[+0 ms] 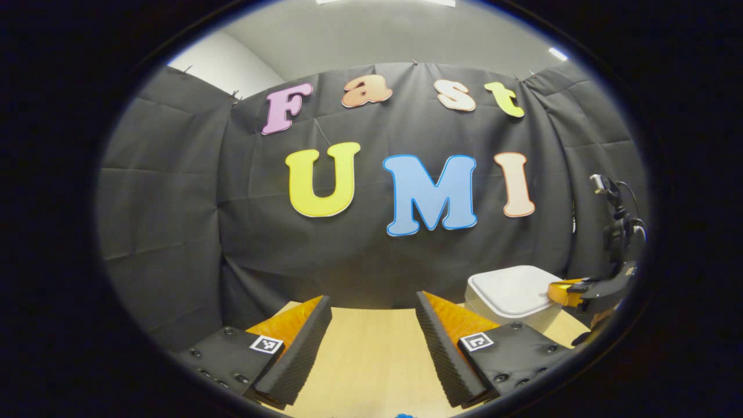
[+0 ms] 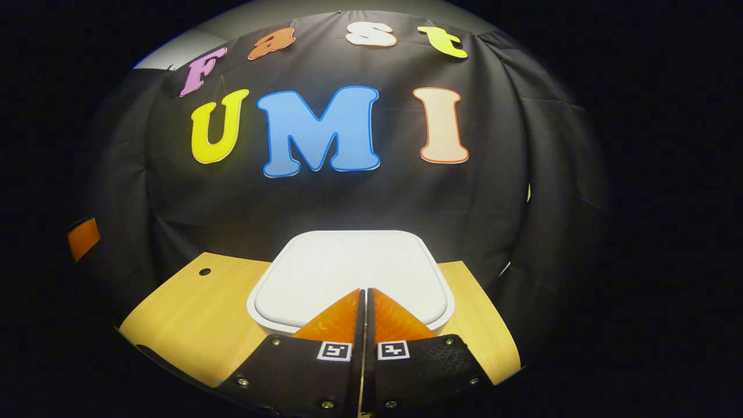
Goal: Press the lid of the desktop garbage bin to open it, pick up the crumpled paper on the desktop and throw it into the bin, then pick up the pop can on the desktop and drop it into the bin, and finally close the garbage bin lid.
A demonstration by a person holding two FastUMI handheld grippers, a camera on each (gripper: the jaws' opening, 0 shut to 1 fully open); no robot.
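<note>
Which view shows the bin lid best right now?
The right gripper view: the bin lid lies central, its whole top visible. The left gripper view shows it far right, partly covered by the right gripper.

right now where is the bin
The bin stands on the wooden table against the black cloth wall, lid down, with the shut right hand-held gripper over its near edge. In the left gripper view it sits at the right.

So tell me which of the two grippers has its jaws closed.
The right gripper: its jaws meet over the white bin lid. The left gripper holds its jaws wide apart above the wooden desktop.
</note>
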